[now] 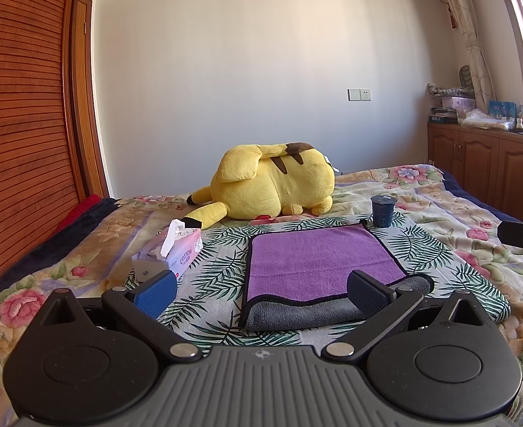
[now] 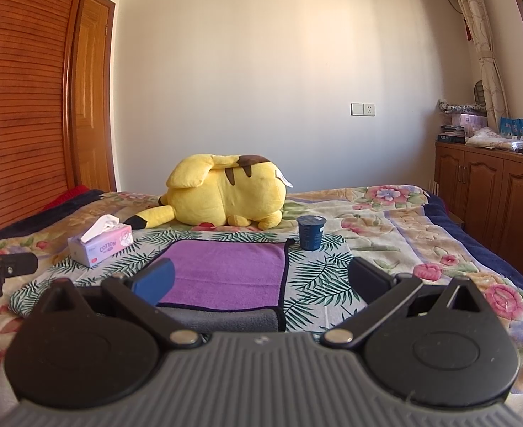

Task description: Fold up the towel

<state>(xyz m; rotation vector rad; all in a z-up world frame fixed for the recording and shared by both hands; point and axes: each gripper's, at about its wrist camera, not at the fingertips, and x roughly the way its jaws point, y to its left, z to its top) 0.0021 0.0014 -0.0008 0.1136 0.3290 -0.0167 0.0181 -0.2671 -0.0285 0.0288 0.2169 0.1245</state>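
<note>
A purple towel [image 1: 314, 259] with a black hem and grey underside lies flat on the bed, its near edge turned over so a grey strip shows. In the right wrist view the towel [image 2: 225, 274] lies ahead, slightly left. My left gripper [image 1: 261, 293] is open and empty, its fingers just above the towel's near edge. My right gripper [image 2: 261, 284] is open and empty, hovering at the towel's near right corner. Each gripper shows at the edge of the other's view.
A yellow plush toy [image 1: 275, 185] lies behind the towel. A tissue box [image 1: 170, 252] sits to the left, a dark blue cup [image 1: 382, 210] at the towel's far right corner. Wooden cabinets [image 1: 485, 160] stand right, a slatted wooden wardrobe [image 1: 19, 106] left.
</note>
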